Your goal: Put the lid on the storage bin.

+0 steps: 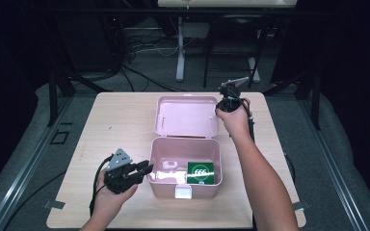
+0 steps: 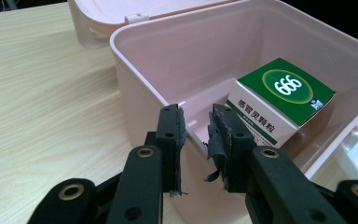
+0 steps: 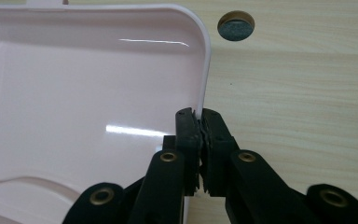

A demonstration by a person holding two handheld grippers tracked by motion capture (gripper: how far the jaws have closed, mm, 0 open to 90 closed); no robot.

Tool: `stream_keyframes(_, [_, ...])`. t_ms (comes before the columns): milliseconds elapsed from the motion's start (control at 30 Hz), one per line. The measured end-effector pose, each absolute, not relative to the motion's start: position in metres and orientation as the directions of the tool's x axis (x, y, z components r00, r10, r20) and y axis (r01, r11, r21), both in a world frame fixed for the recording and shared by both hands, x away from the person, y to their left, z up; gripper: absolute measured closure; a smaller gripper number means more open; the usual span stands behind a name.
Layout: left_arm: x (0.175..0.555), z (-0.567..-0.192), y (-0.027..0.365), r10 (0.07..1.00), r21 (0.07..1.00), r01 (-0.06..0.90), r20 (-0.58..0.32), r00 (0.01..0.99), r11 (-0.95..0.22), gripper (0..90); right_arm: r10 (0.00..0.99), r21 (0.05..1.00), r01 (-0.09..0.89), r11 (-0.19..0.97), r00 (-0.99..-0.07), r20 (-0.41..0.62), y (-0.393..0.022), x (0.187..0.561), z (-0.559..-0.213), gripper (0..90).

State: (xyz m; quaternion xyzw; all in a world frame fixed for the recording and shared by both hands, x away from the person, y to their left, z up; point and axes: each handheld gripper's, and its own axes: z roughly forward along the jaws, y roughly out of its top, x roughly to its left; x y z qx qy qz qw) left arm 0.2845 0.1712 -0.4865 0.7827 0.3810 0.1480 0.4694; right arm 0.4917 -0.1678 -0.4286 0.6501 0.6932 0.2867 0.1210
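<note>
A pink box (image 1: 185, 168) sits open on the desk (image 1: 120, 120), its lid (image 1: 187, 115) lying flat behind it; inside, at the right, is a green packet (image 1: 201, 173). The left gripper (image 2: 196, 122) has its fingers (image 2: 171, 135) a little apart, one on each side of the box's left wall. The right gripper (image 3: 199, 116) has its fingers (image 3: 186, 135) pressed together on the lid's right edge. The left gripper view shows "666" on the packet; the right gripper view shows a round hole (image 3: 236, 19) in the desk.
</note>
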Motion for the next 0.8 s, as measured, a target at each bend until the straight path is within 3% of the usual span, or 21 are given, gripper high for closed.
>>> stream_keyframes(800, [0.284,-0.487,0.171,0.740,0.848,0.460,-0.129,0.661,-0.262,73.4,0.961,0.668,0.743,0.048,-0.218,0.172,-0.170,0.458,-0.396,87.4])
